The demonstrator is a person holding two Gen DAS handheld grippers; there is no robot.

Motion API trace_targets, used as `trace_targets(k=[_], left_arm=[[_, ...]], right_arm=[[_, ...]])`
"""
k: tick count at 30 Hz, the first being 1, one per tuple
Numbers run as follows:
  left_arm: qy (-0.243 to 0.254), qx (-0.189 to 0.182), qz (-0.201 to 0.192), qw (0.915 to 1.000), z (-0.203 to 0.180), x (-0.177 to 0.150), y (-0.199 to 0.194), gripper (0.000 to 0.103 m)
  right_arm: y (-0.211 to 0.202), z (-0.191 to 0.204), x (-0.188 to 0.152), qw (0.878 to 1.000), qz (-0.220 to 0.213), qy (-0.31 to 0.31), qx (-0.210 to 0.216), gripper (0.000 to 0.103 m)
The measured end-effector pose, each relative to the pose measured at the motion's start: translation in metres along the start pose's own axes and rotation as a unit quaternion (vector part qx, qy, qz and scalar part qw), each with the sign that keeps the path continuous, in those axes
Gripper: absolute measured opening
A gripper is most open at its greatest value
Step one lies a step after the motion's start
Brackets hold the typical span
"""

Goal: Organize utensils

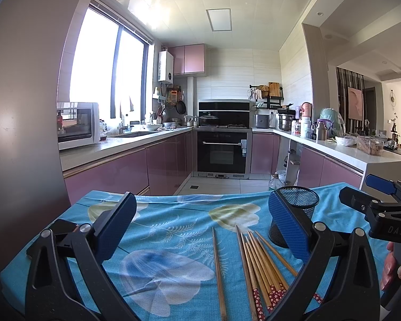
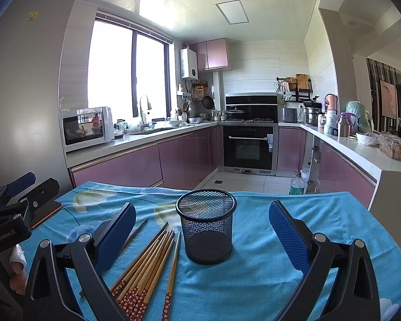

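Observation:
Several bamboo chopsticks (image 1: 262, 264) with red flowered ends lie in a loose bundle on the blue floral tablecloth (image 1: 163, 240); one chopstick (image 1: 218, 272) lies apart to their left. A black mesh cup (image 1: 296, 214) stands upright and empty behind them, partly hidden by my left gripper's right finger. My left gripper (image 1: 200, 230) hovers open above the cloth, the bundle between its fingers. In the right wrist view the mesh cup (image 2: 206, 226) stands between the wide-open fingers of my right gripper (image 2: 203, 238), with the chopsticks (image 2: 147, 264) to its left. Nothing is held.
A phone (image 2: 46, 212) lies on the table's left edge, under the left gripper seen there. A person's fingers (image 1: 395, 267) grip the right tool's handle. Beyond the table are pink kitchen cabinets, an oven (image 1: 222, 151), a microwave (image 1: 77, 125) and a water bottle (image 2: 296, 184) on the floor.

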State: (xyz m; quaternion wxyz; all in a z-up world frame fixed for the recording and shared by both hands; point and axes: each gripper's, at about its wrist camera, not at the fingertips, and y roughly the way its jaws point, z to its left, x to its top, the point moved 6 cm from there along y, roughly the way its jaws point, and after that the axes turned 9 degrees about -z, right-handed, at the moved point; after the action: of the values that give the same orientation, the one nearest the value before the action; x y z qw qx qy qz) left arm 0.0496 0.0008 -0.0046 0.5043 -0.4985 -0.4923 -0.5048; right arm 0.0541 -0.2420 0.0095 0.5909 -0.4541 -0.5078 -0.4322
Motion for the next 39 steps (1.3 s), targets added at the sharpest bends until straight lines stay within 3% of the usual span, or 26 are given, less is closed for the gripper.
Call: trace_targets(k=[39], left_arm=[[0.0,0.0,0.002,1.0,-0.001,-0.0005,0.0017,0.097]], right_arm=[[0.0005,0.0,-0.0007,1.0,0.001,0.004,0.005,0.096]])
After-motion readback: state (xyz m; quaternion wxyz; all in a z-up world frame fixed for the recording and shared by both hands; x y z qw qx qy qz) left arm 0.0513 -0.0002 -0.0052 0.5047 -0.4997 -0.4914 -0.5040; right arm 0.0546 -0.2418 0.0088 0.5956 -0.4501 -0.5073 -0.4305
